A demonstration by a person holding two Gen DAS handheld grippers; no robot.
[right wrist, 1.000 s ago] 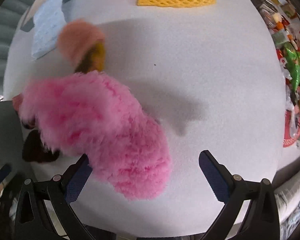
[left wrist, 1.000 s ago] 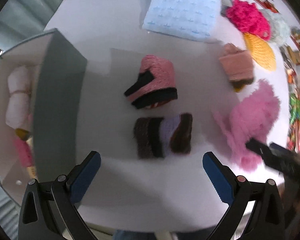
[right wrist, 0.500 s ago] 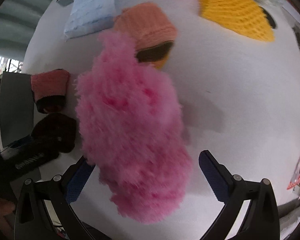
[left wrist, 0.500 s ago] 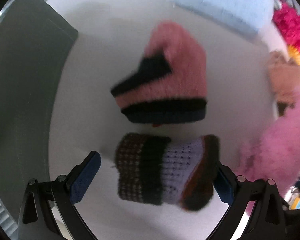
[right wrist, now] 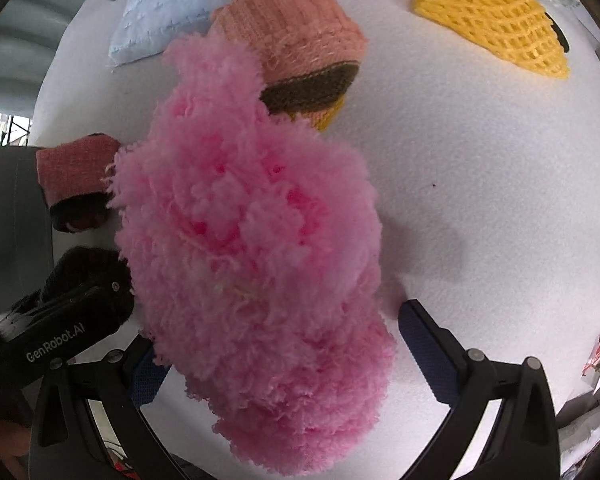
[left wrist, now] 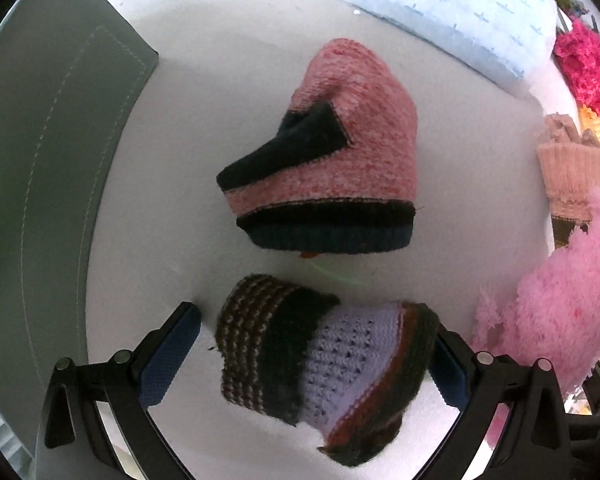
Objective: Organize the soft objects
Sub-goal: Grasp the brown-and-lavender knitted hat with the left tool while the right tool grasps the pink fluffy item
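Observation:
A brown, black and lilac knit hat (left wrist: 324,364) lies on the white table (left wrist: 204,92) between the fingers of my left gripper (left wrist: 312,364), which is open; its right edge covers part of the right pad. In the right wrist view a fluffy pink piece (right wrist: 252,240) lies between the fingers of my right gripper (right wrist: 284,360), also open. The fluff hides most of the left pad, while the right pad stands apart from it. A pink and black knit hat (left wrist: 332,160) sits just beyond the brown one.
A grey box wall (left wrist: 40,160) stands close on the left. A light blue cushion (left wrist: 452,12), a magenta fluffy piece (left wrist: 588,68), a peach knit hat (right wrist: 296,40) and a yellow mesh piece (right wrist: 492,16) lie further back. The left gripper's body (right wrist: 60,336) shows beside the pink fluff.
My left gripper has come forward and down until its fingers straddle the brown and lilac hat. The right gripper has swung over the fluffy pink piece, which now fills the gap between its fingers.

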